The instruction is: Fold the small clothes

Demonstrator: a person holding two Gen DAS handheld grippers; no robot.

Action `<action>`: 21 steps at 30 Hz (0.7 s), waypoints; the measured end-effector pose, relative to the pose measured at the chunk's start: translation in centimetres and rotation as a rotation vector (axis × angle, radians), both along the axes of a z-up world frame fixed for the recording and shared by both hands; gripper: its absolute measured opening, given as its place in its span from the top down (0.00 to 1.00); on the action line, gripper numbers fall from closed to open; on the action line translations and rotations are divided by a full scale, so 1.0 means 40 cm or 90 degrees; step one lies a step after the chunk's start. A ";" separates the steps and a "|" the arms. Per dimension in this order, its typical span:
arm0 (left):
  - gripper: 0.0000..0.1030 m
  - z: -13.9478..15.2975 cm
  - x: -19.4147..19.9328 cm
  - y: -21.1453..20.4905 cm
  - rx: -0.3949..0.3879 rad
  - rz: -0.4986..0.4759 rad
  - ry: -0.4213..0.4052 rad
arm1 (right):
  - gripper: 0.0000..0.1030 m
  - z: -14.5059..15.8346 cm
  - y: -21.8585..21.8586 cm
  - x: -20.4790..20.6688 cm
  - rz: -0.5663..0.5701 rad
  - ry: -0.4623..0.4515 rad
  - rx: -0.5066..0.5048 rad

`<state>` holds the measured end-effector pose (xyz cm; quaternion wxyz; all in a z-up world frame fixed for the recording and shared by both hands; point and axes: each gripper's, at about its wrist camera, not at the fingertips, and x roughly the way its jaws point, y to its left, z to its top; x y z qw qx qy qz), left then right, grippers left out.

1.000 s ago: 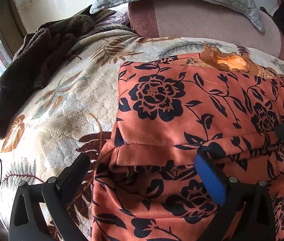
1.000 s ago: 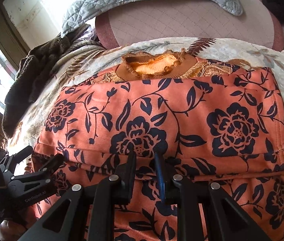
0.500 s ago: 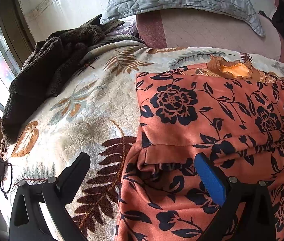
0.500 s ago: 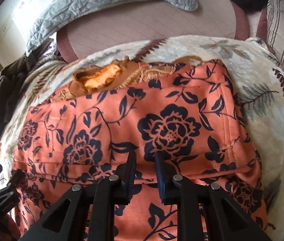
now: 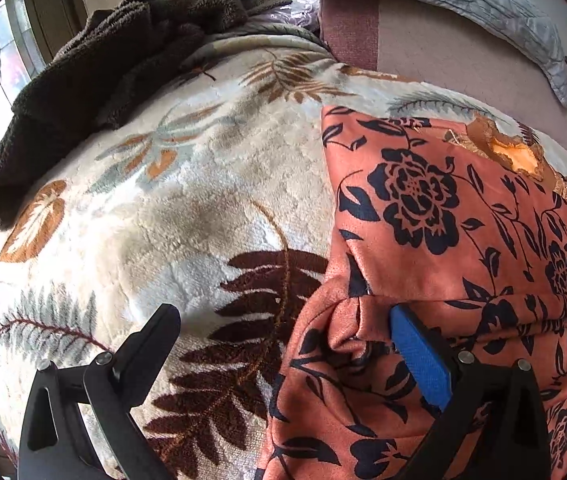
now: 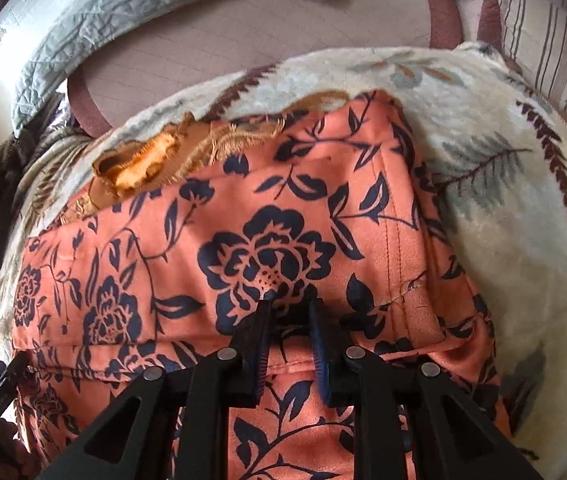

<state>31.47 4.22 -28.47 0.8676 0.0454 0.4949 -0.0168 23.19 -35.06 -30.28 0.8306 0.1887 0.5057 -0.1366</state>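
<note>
Your right tongs (image 6: 289,306) sit at the lower middle of the right wrist view, jaws drawn close and pinching a raised fold of the orange garment with dark navy flower print (image 6: 243,240). Your left tongs (image 5: 283,328) stand wide apart at the bottom of the left wrist view, gripping nothing: the blue-padded finger (image 5: 419,356) lies against the garment's bunched lower left corner, while the bare black finger (image 5: 151,344) hangs over the bed cover.

The garment (image 5: 463,240) lies spread on the cream plush bed cover with brown and grey fern leaves (image 5: 187,208), filling the right half of the left view and the centre of the right view. Its frilled orange neckline (image 6: 139,164) points toward the top of the frame.

Farther out, a dark brown fleecy cloth (image 5: 115,52) is heaped at the upper left of the left view, and a grey quilted pillow (image 6: 155,4) rests across the top on a pinkish-brown quilted cushion (image 6: 251,40).
</note>
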 end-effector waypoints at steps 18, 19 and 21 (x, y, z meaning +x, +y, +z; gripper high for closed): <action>0.00 0.072 -0.225 0.146 0.041 0.002 -0.041 | 0.68 0.101 -0.097 -0.203 -0.009 -0.119 0.078; 0.00 0.065 -0.250 0.163 0.038 0.006 -0.034 | 0.51 0.099 -0.095 -0.220 -0.011 -0.123 0.084; 0.00 0.048 -0.302 0.186 0.039 0.008 -0.017 | 0.27 0.090 -0.082 -0.250 -0.012 -0.137 0.096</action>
